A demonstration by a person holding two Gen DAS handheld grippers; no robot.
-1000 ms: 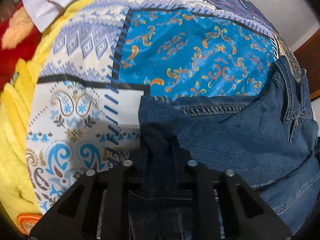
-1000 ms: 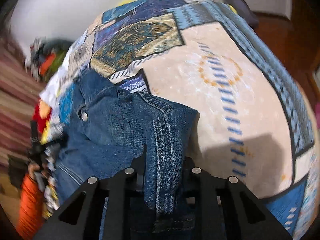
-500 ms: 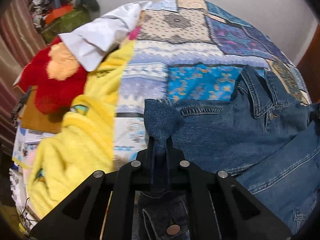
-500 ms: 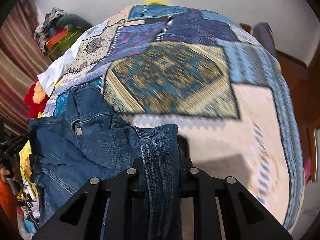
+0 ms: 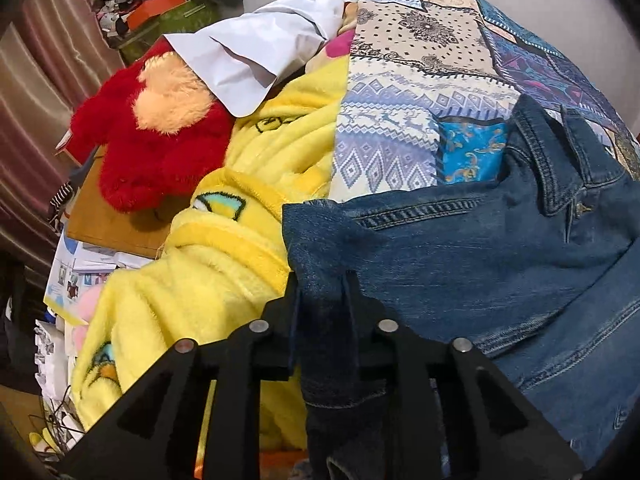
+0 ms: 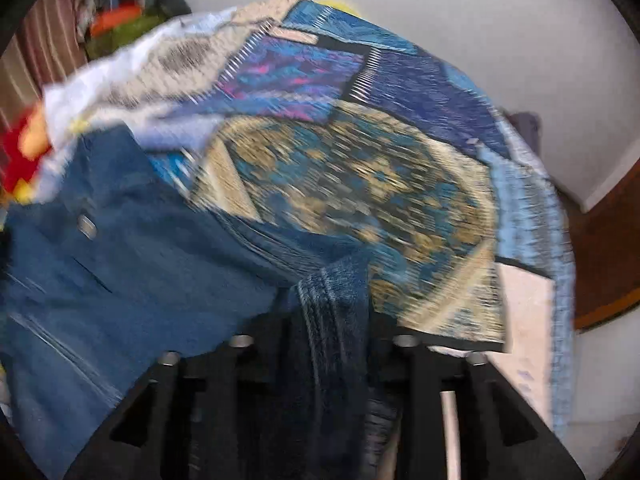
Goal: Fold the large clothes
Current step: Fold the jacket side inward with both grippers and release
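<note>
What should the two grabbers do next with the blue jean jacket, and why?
Probably pull both back clear. The left gripper and right gripper have opening jaws with denim jacket folds between them, and the jacket already rests on the patchwork bedspread.

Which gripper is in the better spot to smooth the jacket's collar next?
Probably the left gripper. Its view shows the blue denim jacket collar sharply and nearby. The right gripper view is blurred. Both grippers' jaws are opening with denim between them.
</note>
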